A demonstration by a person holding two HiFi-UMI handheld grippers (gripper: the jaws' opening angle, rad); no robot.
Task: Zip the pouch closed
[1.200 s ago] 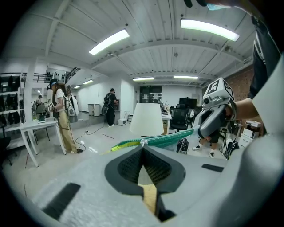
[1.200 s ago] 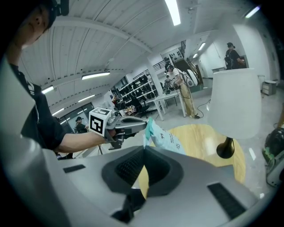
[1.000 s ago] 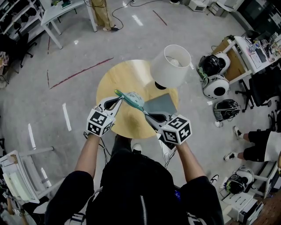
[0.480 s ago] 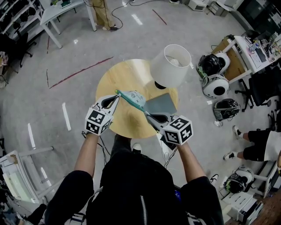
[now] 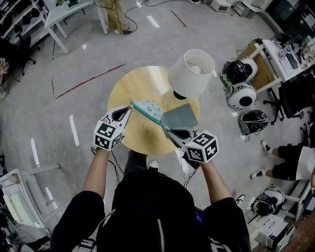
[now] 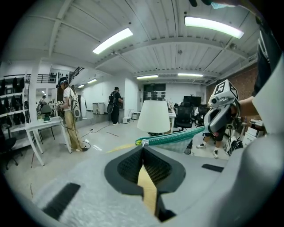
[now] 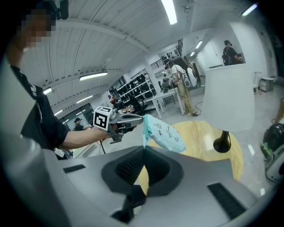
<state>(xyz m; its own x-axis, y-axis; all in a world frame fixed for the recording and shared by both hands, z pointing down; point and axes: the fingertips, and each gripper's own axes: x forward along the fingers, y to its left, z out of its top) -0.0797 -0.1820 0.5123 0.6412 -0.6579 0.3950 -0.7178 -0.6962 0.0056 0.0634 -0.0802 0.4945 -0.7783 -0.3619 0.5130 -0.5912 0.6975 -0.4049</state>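
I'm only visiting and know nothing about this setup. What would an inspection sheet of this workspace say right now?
Surface: round wooden table.
Job's things: teal pouch, held above the table and stretched between both grippers.
Clutter: lamp with a white shade and a flat grey pad, both on the table.
Grippers: left gripper and right gripper, each with its fingers shut on one end of the pouch.
Cables: dark cable on the floor beyond the table.
Surroundings: helmets on the floor, white desk.

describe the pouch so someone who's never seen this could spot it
Find the round wooden table with the white lamp on it. Above its near side, the pouch is stretched between the left gripper and right gripper: pale teal fabric with a green zip edge, unlike the flat grey pad on the table.
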